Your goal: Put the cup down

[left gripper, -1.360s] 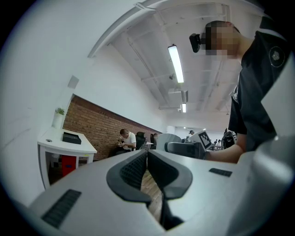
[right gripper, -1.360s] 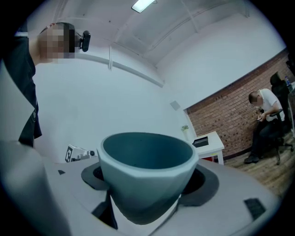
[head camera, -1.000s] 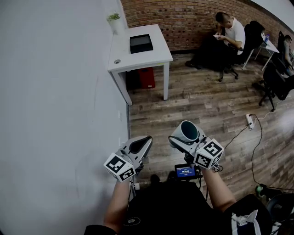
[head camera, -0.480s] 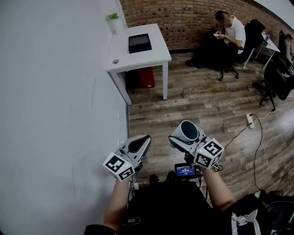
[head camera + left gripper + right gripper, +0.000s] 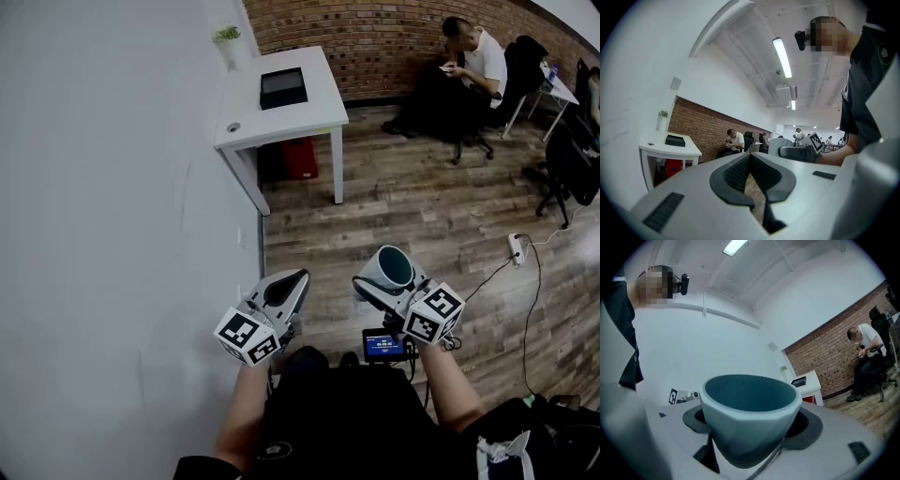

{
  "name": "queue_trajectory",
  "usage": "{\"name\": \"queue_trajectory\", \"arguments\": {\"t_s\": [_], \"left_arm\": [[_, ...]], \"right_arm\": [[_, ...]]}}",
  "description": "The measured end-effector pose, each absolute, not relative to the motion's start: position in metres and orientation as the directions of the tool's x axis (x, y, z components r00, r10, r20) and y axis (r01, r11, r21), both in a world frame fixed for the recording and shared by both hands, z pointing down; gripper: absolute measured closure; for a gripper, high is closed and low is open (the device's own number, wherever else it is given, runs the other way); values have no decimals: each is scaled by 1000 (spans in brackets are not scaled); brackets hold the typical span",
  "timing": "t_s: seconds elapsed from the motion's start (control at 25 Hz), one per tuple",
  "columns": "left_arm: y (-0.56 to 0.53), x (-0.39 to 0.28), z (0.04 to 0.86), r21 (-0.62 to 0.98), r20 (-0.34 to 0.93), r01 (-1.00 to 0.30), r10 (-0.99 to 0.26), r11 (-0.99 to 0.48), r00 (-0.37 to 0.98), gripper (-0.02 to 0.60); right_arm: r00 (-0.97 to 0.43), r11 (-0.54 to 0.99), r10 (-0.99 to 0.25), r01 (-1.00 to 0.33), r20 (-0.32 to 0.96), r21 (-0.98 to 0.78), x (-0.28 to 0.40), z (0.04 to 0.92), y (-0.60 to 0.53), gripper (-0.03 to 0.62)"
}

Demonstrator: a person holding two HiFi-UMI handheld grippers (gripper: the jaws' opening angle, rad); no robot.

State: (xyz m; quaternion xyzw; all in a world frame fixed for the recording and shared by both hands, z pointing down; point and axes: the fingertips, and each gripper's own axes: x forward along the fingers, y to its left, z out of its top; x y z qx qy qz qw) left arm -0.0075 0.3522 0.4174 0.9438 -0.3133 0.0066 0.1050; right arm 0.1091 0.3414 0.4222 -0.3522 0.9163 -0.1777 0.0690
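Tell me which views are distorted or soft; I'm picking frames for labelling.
Head view: fisheye bows the brick wall, everything sharp. Left gripper view: round dark vignette, left tongs soft up close. Right gripper view: same vignette, cup fairly sharp.

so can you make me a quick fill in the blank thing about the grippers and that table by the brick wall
1. The cup is held in the jaws of the ____ gripper.
2. The left gripper has its jaws together with ____ between them.
3. On the white table lies a box whose colour is ____.
4. The bin under that table is ____ in colour.

Missing words: right; nothing; black; red
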Motion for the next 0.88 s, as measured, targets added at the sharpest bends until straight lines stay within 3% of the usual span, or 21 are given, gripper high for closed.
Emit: {"name": "queue_trajectory", "arguments": {"t_s": [0.48, 0.88], "left_arm": [[268, 1, 438, 214, 92, -586, -581, -781, 809, 574], [113, -23, 438, 218, 83, -544, -540, -811, 838, 574]], "right_arm": [[-724, 650, -688, -644, 48, -403, 128, 446, 269, 189], [-708, 633, -702, -669, 75, -390, 99, 438, 112, 189]]}}
